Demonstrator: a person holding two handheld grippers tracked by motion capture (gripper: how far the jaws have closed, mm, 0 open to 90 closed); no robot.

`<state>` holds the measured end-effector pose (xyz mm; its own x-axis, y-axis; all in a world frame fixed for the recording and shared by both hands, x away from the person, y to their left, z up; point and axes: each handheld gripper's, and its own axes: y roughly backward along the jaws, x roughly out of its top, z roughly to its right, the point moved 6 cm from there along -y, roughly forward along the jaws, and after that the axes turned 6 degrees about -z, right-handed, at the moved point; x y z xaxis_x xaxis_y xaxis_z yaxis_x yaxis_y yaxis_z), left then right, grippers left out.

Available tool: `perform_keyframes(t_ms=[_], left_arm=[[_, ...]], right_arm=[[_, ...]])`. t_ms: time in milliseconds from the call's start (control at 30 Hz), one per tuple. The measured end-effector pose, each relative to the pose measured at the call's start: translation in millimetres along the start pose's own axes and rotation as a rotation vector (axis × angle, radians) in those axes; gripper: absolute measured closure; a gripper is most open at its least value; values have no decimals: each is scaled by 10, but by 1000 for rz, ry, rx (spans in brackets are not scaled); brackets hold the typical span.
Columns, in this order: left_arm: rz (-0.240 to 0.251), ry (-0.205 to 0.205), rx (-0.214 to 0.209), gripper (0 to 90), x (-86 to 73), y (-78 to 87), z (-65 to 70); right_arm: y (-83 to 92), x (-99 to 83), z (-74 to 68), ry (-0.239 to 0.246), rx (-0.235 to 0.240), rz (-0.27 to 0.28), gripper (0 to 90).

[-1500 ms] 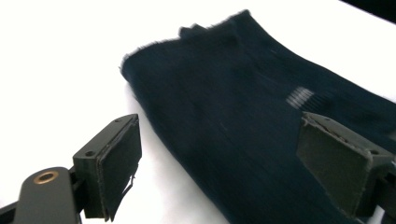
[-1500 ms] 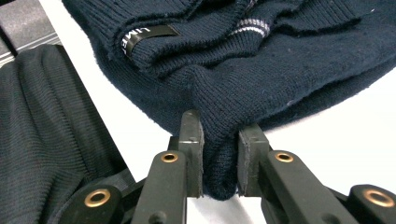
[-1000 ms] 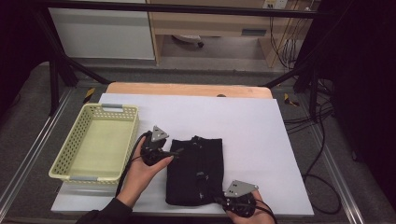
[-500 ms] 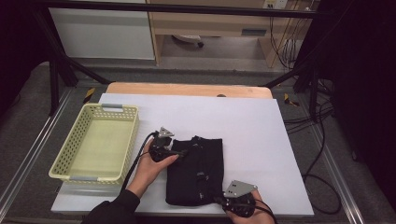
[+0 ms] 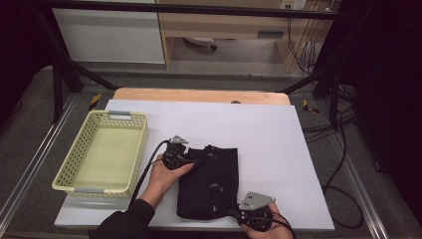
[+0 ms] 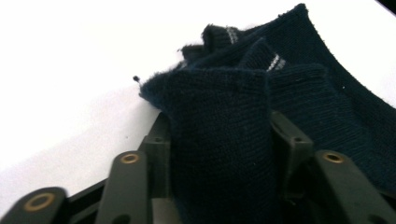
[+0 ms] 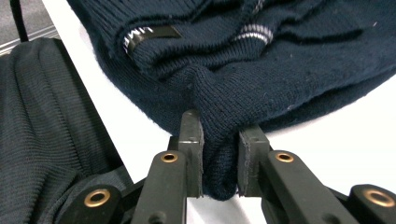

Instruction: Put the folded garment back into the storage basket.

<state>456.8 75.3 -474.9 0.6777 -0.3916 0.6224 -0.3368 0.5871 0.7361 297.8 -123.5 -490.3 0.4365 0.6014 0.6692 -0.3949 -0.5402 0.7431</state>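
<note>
A dark navy knitted garment (image 5: 209,181) is shown lying folded on the white table top (image 5: 278,144), near the front edge and just to the right of a pale yellow perforated basket (image 5: 82,164) that stands at the table's left side. In the high view the left gripper (image 5: 191,160) is seen at the garment's upper left corner, held in a hand (image 5: 164,177) whose dark sleeve (image 5: 122,224) enters from the bottom. In the left gripper view a thick fold of the knit (image 6: 219,140) is seen standing between the two black jaws, which have just been closing and are pressed against it on both sides; thin pale stripes are seen on the folds behind it. The right gripper (image 5: 241,215) is seen at the garment's lower right corner, at the front edge of the table, with its grey three-cornered plate (image 5: 256,200) on top. In the right gripper view the jaws are clenched on a bunched edge of the same knit (image 7: 219,154), which is drawn up into a ridge above the pads; a small dark label (image 7: 152,35) with pale stripes beside it is seen farther along the cloth. A cable (image 5: 147,169) is seen trailing from the left gripper across the white surface towards the table's front.
</note>
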Motion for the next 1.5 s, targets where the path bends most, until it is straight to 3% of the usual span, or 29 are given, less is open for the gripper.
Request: perform_keyframes(t_ms=[367, 600, 967, 1500], left_arm=[[5, 2, 29, 547, 251, 167, 34], [16, -7, 56, 547, 430, 268, 33], [8, -46, 86, 548, 646, 462, 64], [16, -60, 118, 550, 784, 735, 13]], right_arm=[[83, 216, 69, 43, -37, 33, 761], [46, 318, 127, 40, 1, 58, 762], [68, 490, 154, 59, 13, 61, 763], [20, 773, 121, 81, 61, 55, 763]])
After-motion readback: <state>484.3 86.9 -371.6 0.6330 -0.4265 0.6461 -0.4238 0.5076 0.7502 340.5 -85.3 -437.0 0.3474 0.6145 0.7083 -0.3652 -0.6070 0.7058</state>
